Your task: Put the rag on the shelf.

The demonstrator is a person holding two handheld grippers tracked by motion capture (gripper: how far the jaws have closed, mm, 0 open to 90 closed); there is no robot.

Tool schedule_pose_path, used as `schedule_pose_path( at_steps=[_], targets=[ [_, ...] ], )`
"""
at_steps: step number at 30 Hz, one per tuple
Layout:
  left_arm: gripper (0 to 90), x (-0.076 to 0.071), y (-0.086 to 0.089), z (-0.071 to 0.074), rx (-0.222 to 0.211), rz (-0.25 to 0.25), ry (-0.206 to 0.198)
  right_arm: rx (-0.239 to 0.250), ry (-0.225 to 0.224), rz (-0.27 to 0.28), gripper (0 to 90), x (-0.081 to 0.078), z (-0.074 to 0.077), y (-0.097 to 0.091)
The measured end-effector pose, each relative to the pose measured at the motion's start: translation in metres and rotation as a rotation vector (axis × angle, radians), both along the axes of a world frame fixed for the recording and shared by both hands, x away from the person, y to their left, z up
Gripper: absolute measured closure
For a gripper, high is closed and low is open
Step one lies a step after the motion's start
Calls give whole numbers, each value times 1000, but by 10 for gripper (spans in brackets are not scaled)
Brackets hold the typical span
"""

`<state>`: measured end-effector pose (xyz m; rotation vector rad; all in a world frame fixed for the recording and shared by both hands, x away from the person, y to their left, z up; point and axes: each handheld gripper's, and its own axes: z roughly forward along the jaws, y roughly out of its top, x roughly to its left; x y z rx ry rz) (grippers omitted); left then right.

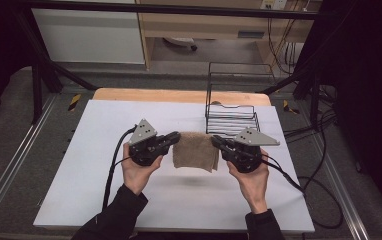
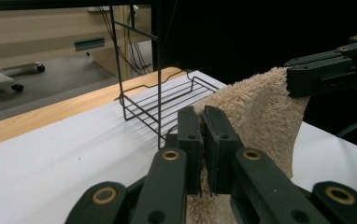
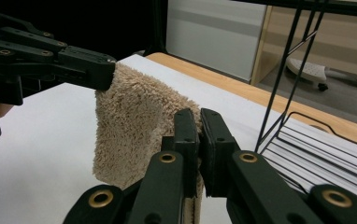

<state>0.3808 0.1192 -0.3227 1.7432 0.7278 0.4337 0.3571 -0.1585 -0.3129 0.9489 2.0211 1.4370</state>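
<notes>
Closest to the lens, pinching one upper corner of the tan towel (image 2: 260,116) with the left gripper (image 2: 202,122), jaws pressed together on the pile. Pinching the opposite upper corner likewise with the right gripper (image 3: 199,122), jaws clamped on the cloth with no gap showing.

Holding the towel, as seen in the high view, near the middle of the white table (image 1: 129,200), with the left gripper at 9 o'clock of the cloth and the right gripper at 3 o'clock. Hanging folded from the two pinched corners, upper edge sagging slightly between them, lower edge apparently clear of the table, judging by the shadow lying at 6 o'clock beneath it.

Standing at 1 o'clock from the towel, apart from it: black wire basket (image 1: 231,117), with nothing visible inside.

Step in hand, by judgement: carrying the folded towel in a two-handed pinch above the table.

Next move, by judgement: travelling toward 1 o'clock with both hands at matched height and spacing, clearing the basket's near rim, lowering the cloth inside without snagging the wires, and only then spreading both pairs of jaws.
</notes>
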Motion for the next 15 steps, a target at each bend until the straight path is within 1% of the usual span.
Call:
schedule_pose_path(
  at_steps=[3, 15],
  targets=[
    [857, 1, -5, 2, -7, -1, -4, 1, -13, -11, 862, -1, 2, -4],
    [857, 7, -27, 14, -16, -17, -45, 12, -51, -65, 863, 1, 12, -22]
  ],
)
